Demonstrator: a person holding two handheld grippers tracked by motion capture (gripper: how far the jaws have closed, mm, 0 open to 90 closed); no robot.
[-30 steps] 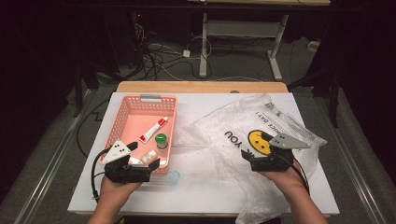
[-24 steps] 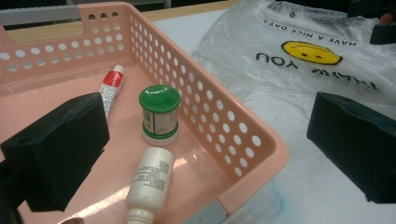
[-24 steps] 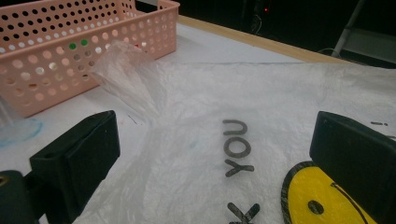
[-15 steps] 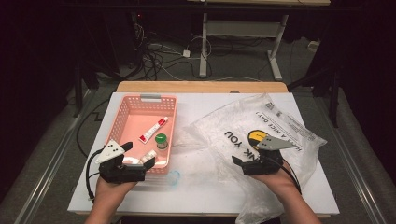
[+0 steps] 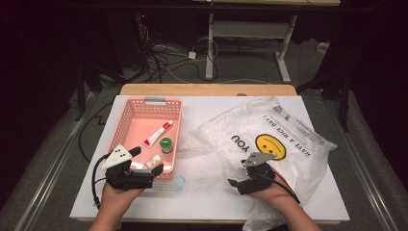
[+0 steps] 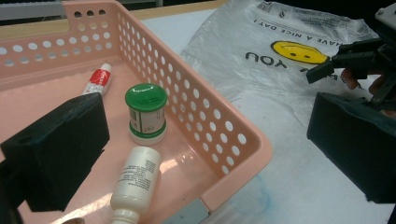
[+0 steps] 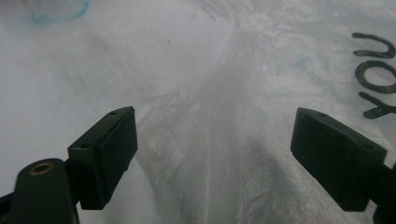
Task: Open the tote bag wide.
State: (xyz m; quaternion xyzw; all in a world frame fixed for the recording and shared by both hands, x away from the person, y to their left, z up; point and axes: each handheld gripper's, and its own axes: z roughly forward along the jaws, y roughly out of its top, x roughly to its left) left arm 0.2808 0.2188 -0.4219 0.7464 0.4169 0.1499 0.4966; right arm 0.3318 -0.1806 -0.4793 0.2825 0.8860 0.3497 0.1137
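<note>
A pink basket [image 5: 120, 125] [image 6: 224, 121] stands at the table's left and holds a red-and-white tube [image 5: 158, 134] [image 6: 97, 80], a green-lidded jar [image 5: 166, 144] [image 6: 146, 112] and a white bottle [image 5: 153, 160] [image 6: 135, 179]. My left gripper [image 5: 153, 174] [image 6: 205, 140] is open at the basket's near right corner, one jaw over the inside and one outside the wall. A clear smiley-face plastic bag [image 5: 269, 120] [image 7: 219, 93] lies on the right. My right gripper [image 5: 236, 179] [image 7: 215, 154] hangs low over its near left edge; its jaws have just been closing, with a crumpled fold between them untouched.
A small bluish clear ring [image 5: 179, 183] [image 7: 58, 11] lies on the white table [image 5: 207, 110] between the two grippers. Bare table shows between the basket and the bag. Cables and desk legs lie on the dark floor beyond the far edge.
My right gripper has moved left and down, from over the smiley face to the bag's near left edge. The left gripper has stayed at the basket's corner.
</note>
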